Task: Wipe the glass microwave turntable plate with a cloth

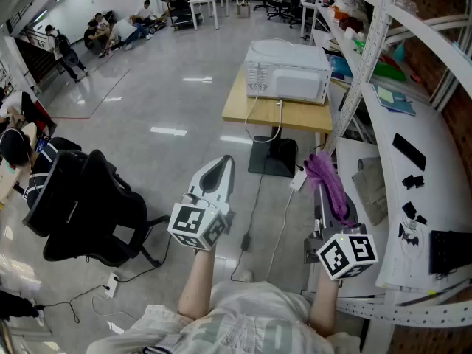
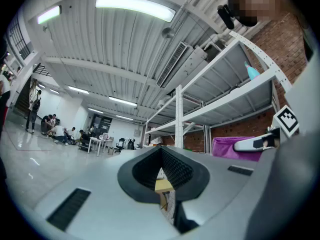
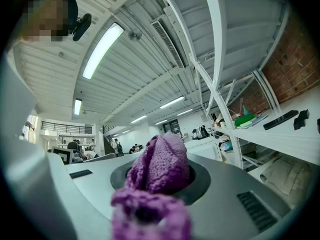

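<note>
My right tool [image 1: 321, 169] is clamped on the cloth [image 3: 162, 164] ready for wiping, left tool [image 1: 223, 164] is pinched closed on nothing, and I can't see the plate, guessing it's inside the microwave [image 1: 287, 72] on the far bench [image 1: 243, 113].

You hold both arms out in front of you, side by side. Your left tongs [image 1: 223, 164] point away from you, pressed together at the tips with nothing between them. Your right tongs [image 1: 321, 169] are pinched on a purple cloth [image 1: 330, 185] that bunches over them.
</note>
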`<state>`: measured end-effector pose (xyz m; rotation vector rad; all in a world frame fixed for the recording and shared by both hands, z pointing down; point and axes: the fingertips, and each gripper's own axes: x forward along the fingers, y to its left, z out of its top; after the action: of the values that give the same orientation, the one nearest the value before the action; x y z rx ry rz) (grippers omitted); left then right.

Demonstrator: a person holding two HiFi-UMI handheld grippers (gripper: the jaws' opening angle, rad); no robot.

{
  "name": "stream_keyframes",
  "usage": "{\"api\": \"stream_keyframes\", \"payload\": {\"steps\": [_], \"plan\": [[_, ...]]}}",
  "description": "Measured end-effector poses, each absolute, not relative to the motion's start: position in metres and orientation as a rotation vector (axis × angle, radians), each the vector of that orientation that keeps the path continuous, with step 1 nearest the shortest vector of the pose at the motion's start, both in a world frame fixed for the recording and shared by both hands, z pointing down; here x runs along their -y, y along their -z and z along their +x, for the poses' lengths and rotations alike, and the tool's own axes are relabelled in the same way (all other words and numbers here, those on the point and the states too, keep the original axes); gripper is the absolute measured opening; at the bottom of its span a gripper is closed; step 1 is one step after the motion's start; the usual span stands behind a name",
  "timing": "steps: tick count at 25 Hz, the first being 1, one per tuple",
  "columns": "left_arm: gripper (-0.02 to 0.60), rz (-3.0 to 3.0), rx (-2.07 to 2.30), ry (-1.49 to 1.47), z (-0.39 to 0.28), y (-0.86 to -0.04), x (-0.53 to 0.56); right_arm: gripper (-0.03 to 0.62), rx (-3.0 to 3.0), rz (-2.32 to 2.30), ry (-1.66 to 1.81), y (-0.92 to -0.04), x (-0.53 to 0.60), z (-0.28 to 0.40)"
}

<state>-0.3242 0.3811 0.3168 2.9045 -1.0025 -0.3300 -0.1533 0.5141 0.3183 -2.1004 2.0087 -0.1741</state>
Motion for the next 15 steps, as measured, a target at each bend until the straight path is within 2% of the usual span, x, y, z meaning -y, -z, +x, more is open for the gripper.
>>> {"api": "stream_keyframes", "payload": {"steps": [15], "plan": [[0.002,2.938,0.955,0.33,-0.314,-0.32,-0.382,0.051,-1.991,-2.078,0.148,-0.312,-0.519,-0.144]]}}
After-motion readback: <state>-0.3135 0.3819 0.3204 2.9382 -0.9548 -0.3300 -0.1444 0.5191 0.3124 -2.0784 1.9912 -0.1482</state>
